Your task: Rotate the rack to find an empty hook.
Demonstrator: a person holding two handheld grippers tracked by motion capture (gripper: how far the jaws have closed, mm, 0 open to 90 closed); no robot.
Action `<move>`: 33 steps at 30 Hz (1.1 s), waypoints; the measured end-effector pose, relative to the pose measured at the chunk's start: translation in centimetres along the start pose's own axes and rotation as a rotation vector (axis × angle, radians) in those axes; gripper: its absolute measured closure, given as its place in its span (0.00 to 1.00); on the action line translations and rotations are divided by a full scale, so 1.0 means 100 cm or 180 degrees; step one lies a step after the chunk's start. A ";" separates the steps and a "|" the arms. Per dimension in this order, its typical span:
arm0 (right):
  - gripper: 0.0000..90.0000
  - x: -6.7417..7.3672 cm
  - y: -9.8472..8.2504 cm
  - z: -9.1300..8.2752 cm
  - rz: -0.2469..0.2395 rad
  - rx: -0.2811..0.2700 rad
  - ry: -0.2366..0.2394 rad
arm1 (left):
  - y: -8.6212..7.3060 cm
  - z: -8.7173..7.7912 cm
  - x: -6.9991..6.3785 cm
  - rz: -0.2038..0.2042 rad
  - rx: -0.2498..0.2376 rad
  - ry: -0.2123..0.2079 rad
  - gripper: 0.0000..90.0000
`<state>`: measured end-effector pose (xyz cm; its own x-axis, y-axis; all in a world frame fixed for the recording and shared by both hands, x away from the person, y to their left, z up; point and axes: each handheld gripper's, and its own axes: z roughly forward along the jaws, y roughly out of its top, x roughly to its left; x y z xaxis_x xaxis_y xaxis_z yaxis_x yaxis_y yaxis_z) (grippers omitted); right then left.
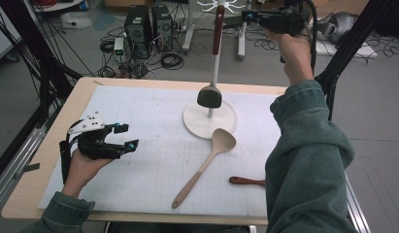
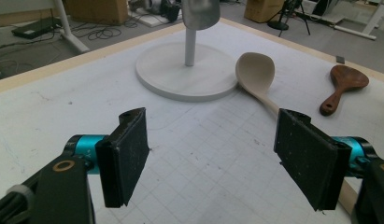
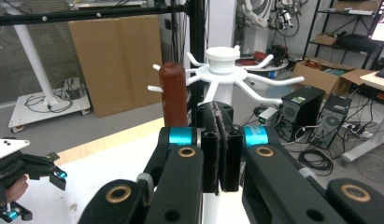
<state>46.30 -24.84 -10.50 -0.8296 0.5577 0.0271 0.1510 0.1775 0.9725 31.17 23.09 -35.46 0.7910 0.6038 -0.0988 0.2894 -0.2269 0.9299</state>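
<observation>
The spatula (image 1: 212,73) hung head-down on the white rack (image 1: 209,119), its dark red-brown handle (image 3: 173,100) rising beside the rack's post and its grey-green blade just above the round base; in the right gripper view we saw the handle top standing just left of the rack's white hook crown (image 3: 222,70). The right gripper (image 1: 253,18) was held high at the level of that handle top, close to it but — so far as we could judge — apart from it; its jaws were pressed pad to pad with nothing between them. The left gripper (image 1: 126,136) lay low at the mat's left side, well apart from the rack; its jaws stood apart over bare gridded mat (image 2: 203,154), holding nothing. On the mat lay a pale wooden spoon (image 1: 207,162), its bowl touching or just beside the rack's base — we could not tell which; a dark wooden spoon (image 2: 341,86) lay nearer the right edge, partly covered in the high view by the person's green sleeve (image 1: 304,160); the mat covered a light wooden table (image 1: 56,126).
</observation>
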 end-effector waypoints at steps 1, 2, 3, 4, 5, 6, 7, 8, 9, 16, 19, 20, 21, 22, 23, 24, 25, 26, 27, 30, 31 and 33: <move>1.00 0.001 0.001 0.002 -0.0014 0.0020 -0.0005 | 0.000 0.000 0.000 0.0015 -0.0001 0.0012 0.29; 1.00 0.001 0.001 0.003 -0.0017 0.0021 0.0008 | 0.000 -0.001 0.000 0.0005 -0.0009 0.0010 0.30; 1.00 0.002 0.002 0.004 -0.0029 0.0026 0.0006 | 0.000 -0.001 0.000 0.0005 -0.0010 0.0009 0.29; 1.00 0.002 0.002 0.005 -0.0030 0.0029 0.0011 | 0.000 -0.001 0.000 0.0004 -0.0011 0.0010 0.29; 1.00 0.003 0.003 0.006 -0.0033 0.0038 0.0012 | 0.000 -0.001 0.000 0.0002 -0.0011 0.0011 0.30; 1.00 0.003 0.003 0.007 -0.0030 0.0037 0.0023 | 0.000 -0.001 0.000 0.0001 -0.0009 0.0012 0.30; 1.00 0.004 0.003 0.007 -0.0039 0.0042 0.0022 | 0.000 -0.001 0.000 -0.0004 -0.0009 0.0011 0.29; 1.00 0.005 0.003 0.008 -0.0042 0.0038 0.0039 | 0.000 -0.001 0.000 -0.0001 -0.0010 0.0008 0.29; 1.00 0.006 0.003 0.009 -0.0045 0.0034 0.0057 | 0.000 -0.001 0.000 -0.0001 -0.0014 0.0006 0.29; 1.00 0.017 0.006 0.020 -0.0123 0.0071 0.0109 | 0.001 -0.002 0.000 0.0009 -0.0015 0.0018 0.30; 1.00 0.021 0.008 0.023 -0.0142 0.0086 0.0119 | 0.001 -0.002 0.000 0.0011 -0.0015 0.0013 0.30; 1.00 0.022 0.008 0.024 -0.0154 0.0080 0.0110 | 0.001 -0.002 0.000 0.0011 -0.0011 0.0014 0.30; 1.00 0.023 0.008 0.025 -0.0146 0.0076 0.0112 | 0.001 -0.002 0.000 0.0015 -0.0008 0.0018 0.30; 1.00 0.024 0.009 0.025 -0.0146 0.0068 0.0109 | 0.001 -0.002 0.000 0.0015 -0.0009 0.0021 0.30; 1.00 0.025 0.009 0.026 -0.0150 0.0060 0.0103 | 0.001 -0.002 0.000 0.0015 -0.0005 0.0017 0.30; 1.00 0.026 0.009 0.027 -0.0153 0.0055 0.0104 | 0.001 -0.002 -0.001 0.0015 -0.0009 0.0017 0.29; 1.00 0.027 0.009 0.028 -0.0160 0.0062 0.0107 | 0.001 -0.002 -0.001 0.0012 -0.0012 0.0014 0.30; 1.00 0.028 0.010 0.029 -0.0161 0.0071 0.0101 | 0.001 -0.002 -0.001 0.0014 -0.0016 0.0019 0.30; 1.00 0.029 0.010 0.030 -0.0163 0.0066 0.0094 | 0.001 -0.002 -0.001 0.0014 -0.0014 0.0024 0.30; 1.00 0.031 0.010 0.033 -0.0175 0.0076 0.0073 | 0.001 -0.002 -0.001 0.0023 -0.0008 0.0017 0.30; 1.00 0.031 0.010 0.033 -0.0184 0.0080 0.0069 | 0.001 -0.002 -0.001 0.0021 -0.0014 0.0015 0.30; 1.00 0.032 0.010 0.034 -0.0176 0.0092 0.0031 | 0.001 -0.001 -0.002 0.0012 -0.0014 0.0010 0.30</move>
<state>45.67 -20.11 -10.23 -0.8423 0.5385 -0.0241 0.1202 0.2313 0.9654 31.01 23.06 -35.28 0.7904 0.6053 -0.0943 0.2840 -0.2257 0.9319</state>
